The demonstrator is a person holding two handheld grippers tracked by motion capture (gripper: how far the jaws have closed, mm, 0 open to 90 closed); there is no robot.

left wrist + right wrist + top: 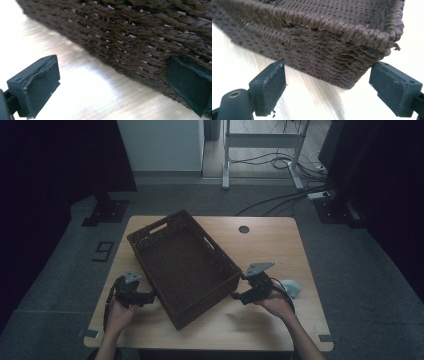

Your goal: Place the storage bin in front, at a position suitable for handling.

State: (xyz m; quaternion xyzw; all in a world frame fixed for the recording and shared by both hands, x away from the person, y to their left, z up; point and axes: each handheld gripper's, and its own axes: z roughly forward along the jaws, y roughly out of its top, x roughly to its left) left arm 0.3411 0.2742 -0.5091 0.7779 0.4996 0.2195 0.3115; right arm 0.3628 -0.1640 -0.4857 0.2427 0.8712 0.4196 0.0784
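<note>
Two grippers, left [150,296] and right [235,296], fingers open, flank one woven basket [182,265]; one table [270,245].

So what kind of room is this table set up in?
Probably a lab or recording workspace, not a home: a small wooden table stands on grey carpet, cables trail across the floor, and a metal equipment frame stands behind. The table bears a brown woven basket.

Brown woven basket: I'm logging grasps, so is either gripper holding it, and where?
Nothing is held. Left gripper and right gripper stand open beside the brown woven basket.
</note>
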